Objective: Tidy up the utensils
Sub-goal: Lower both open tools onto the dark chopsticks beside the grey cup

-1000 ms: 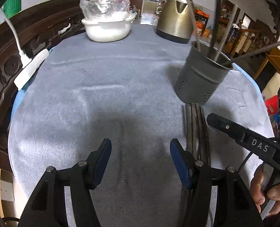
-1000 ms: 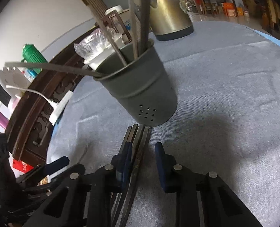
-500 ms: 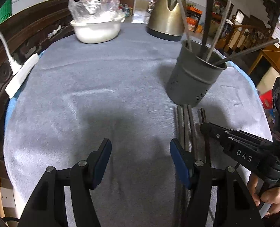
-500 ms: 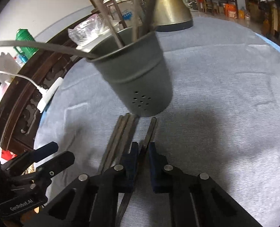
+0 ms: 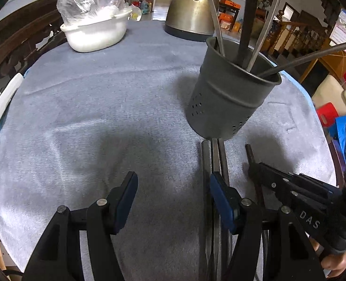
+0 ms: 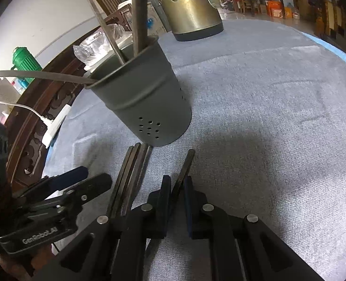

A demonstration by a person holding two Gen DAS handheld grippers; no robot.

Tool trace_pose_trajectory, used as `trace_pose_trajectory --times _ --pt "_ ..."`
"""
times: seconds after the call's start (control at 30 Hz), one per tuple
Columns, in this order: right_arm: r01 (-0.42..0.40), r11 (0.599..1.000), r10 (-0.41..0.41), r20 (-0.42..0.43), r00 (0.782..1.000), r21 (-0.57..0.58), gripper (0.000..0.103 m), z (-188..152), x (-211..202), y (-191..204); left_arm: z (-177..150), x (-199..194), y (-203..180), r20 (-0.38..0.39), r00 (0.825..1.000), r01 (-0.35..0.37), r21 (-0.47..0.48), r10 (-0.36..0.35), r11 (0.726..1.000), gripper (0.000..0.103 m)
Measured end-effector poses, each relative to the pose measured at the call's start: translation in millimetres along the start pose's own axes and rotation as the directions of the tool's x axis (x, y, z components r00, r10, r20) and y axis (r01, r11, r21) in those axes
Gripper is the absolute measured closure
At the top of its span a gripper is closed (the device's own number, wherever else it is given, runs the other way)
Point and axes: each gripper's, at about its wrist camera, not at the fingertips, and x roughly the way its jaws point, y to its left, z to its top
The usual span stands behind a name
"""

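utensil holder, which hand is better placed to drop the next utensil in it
Right. The right gripper is shut on one utensil just in front of the utensil holder. The left gripper is open and holds nothing.

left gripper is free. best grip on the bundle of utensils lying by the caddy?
Take one outer handle of the bundle of utensils from above, jaws across its width. They lie flat and parallel, ends touching the utensil caddy, so there is no end-on access. The left gripper is open; the right gripper is shut on the separated utensil.
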Motion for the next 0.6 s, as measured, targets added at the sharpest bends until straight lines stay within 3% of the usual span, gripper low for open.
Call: trace_pose_trajectory --times 0.6 --pt "-0.031 0.999 0.031 0.008 0.999 0.012 0.091 -2.1 0.7 -2.6 5.4 15.8 -1.7 -0.01 1.0 0.004 -0.004 -0.004 1.0 0.038"
